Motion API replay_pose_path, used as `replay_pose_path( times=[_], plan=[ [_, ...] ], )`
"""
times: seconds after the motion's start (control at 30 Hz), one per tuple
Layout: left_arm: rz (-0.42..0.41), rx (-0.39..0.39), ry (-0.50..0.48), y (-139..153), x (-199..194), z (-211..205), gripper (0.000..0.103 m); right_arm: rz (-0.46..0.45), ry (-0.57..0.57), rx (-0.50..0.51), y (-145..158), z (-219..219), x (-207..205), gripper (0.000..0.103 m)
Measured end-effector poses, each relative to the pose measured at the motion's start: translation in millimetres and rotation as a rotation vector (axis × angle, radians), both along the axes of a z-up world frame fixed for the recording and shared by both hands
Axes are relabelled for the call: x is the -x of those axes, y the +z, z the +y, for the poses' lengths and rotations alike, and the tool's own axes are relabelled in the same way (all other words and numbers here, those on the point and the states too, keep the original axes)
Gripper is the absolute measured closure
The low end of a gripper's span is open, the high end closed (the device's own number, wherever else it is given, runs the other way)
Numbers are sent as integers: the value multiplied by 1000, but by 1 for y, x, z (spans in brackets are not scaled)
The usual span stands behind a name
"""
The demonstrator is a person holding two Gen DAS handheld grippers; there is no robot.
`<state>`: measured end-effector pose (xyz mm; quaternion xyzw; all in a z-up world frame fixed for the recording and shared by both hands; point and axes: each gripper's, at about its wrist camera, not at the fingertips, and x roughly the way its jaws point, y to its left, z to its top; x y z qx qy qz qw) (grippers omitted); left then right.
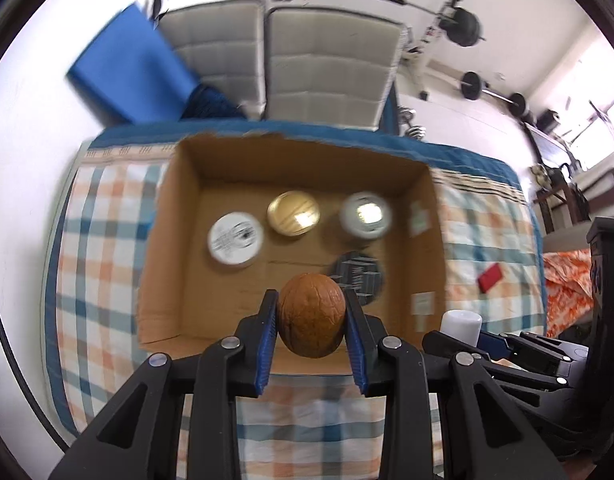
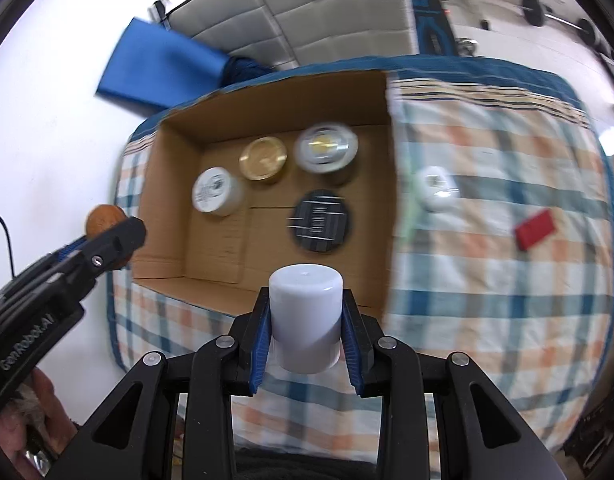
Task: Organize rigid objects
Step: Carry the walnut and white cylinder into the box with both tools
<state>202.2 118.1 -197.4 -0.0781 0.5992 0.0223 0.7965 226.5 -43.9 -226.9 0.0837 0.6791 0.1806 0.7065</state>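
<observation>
Left gripper (image 1: 311, 322) jaws closed on a brown wrinkled walnut (image 1: 311, 314), above the open cardboard box's (image 1: 435, 240) near edge. Right gripper (image 2: 306, 332) clamps an upright white plastic cylinder (image 2: 306, 324) likewise, evidently for depositing among the round containers inside.

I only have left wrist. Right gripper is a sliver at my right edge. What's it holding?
Observer: The right gripper is shut on a white cylinder, upright between its pads.
Operator: Anything outside the box besides the red piece?
Observer: Yes, a small white jar lies on the checked cloth just right of the cardboard box, left of the red block.
Operator: Dark disc legible?
Observer: The dark disc shows a pale blocky pattern; blurred.
</observation>
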Motion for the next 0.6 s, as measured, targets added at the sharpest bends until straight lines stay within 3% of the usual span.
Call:
replay_pose_path(
  times=[0.27,0.6],
  plan=[
    [176,43,49,-75,-18,56,75,85,30,19,-67,62,-20,69],
    [360,94,9,-152,-39,67,74,192,59,61,-139,97,-32,69]
  ],
)
